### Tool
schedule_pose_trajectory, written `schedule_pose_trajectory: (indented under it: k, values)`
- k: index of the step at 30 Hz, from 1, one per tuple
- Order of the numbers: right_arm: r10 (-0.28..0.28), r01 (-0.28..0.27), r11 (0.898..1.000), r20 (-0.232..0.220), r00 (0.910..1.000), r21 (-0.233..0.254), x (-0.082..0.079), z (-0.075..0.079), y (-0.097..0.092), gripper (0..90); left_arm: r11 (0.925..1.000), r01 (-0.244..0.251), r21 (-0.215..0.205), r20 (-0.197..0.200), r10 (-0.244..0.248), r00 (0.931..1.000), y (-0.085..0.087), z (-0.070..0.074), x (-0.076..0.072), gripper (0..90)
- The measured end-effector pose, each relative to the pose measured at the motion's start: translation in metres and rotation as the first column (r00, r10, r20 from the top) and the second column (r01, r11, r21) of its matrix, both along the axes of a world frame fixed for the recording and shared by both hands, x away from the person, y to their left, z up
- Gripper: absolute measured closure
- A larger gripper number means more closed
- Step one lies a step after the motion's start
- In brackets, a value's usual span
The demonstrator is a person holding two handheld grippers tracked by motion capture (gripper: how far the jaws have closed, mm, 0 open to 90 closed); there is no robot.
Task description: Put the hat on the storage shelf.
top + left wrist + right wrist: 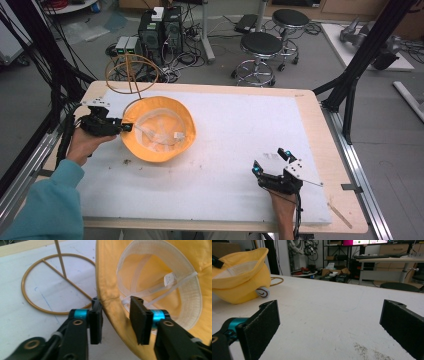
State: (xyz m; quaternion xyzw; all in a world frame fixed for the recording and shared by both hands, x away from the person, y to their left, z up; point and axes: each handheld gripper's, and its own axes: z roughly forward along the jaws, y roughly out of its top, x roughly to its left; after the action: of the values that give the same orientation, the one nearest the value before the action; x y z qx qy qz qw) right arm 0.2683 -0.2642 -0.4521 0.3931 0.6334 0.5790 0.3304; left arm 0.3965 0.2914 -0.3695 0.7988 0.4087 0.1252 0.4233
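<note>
Two tongs work over a white-topped desk point(225, 165), one in each of a person's hands. At the left, the left tongs point(116, 320) stand with their jaws parted on either side of the brim of a yellow bucket hat point(158, 129); the brim runs between the pads, one jaw outside it and one over the pale lining, with a gap showing, so the brim is straddled rather than firmly pinched. The hat lies upside down on the left half of the desk, crown down and opening up. Just behind it stands a gold wire hat stand point(131, 74), its ring base point(53, 285) flat on the desk beside the brim.

The step in hand looks like taking hold of the brim. To do it well, the jaws should close squarely on the doubled edge, clear of the loose inner strap, so the soft cloth does not slide out.

As a container, the upturned hat holds nothing loose: just its white lining band, a strap across the opening and a small sewn label point(170, 278).

At the right, the right tongs point(274, 167) rest wide open and empty near the front edge, well apart from the hat
</note>
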Motion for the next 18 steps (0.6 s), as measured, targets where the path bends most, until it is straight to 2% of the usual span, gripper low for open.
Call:
schedule_pose_trajectory:
  k: [1,3,7,11,18]
  values:
    - [0.001,-0.001,1.0,-0.006,1.0,0.003,0.0,0.0,0.0,1.6,1.0,-0.001,0.006,0.004,0.001,1.0,-0.001,0.0,-0.001,68.7]
    - [0.001,-0.001,1.0,-0.007,1.0,0.003,0.0,0.0,0.0,1.6,0.9997,0.004,-0.023,0.004,-0.004,1.0,0.001,0.001,-0.002,80.1]
    - [0.001,-0.001,1.0,-0.007,1.0,0.002,0.0,0.0,0.0,1.6,0.9997,0.006,-0.026,0.01,-0.006,0.9999,-0.001,0.002,-0.005,85.0]
    - [0.0,0.0,1.0,-0.006,1.0,0.001,0.0,0.0,0.0,1.6,0.9977,0.005,-0.068,0.027,-0.003,0.9996,-0.004,0.006,-0.008,85.9]
    - [-0.002,0.002,1.0,-0.008,1.0,0.0,0.0,0.0,0.001,1.6,0.9973,0.01,-0.073,0.067,-0.005,0.9977,0.0,0.016,-0.014,86.1]
